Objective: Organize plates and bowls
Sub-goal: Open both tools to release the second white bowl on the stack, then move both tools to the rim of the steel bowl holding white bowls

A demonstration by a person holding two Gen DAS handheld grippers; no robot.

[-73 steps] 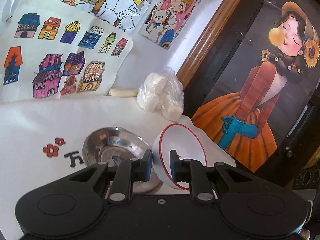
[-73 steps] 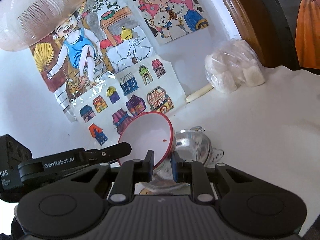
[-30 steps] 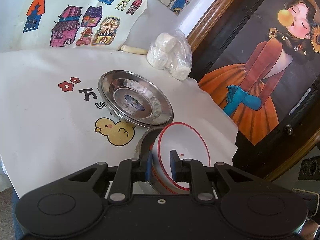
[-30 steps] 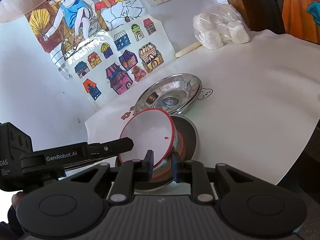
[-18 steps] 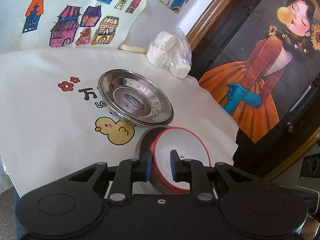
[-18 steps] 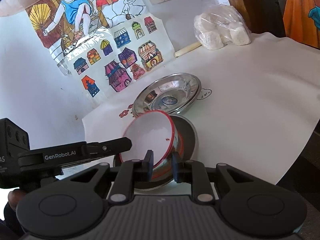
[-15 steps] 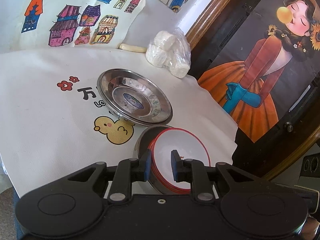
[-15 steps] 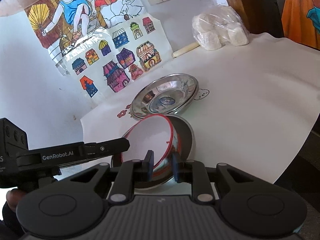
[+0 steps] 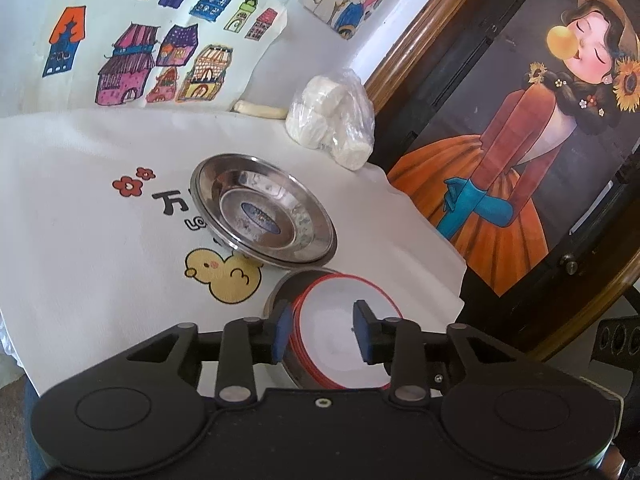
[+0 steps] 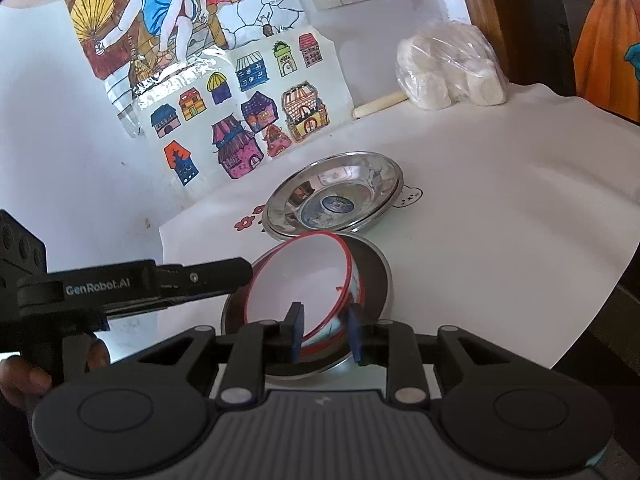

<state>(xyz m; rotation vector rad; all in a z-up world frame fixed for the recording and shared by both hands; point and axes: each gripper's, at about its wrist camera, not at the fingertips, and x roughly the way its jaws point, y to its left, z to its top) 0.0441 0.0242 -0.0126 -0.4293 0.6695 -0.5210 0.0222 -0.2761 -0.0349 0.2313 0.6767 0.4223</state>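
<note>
Right wrist, white bowl [image 10: 296, 280] mouth tilted leftward

steel plates [image 9: 262, 212] – 1 | steel bowls [image 10: 372, 276] – 1 | red-rimmed white bowls [image 10: 296, 276] – 1 | grippers [image 9: 322, 328] – 2

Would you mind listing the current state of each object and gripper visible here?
White red-rimmed bowl: nested in the metal bowl, tilted.
Metal bowl: upright on the tablecloth, holding the white bowl.
Steel plate: upright, nothing in it.
Plastic bag: lying closed beside the wall.
Left gripper: open, jaws just widened astride the bowl's rim.
Right gripper: open, astride the rim.
</note>
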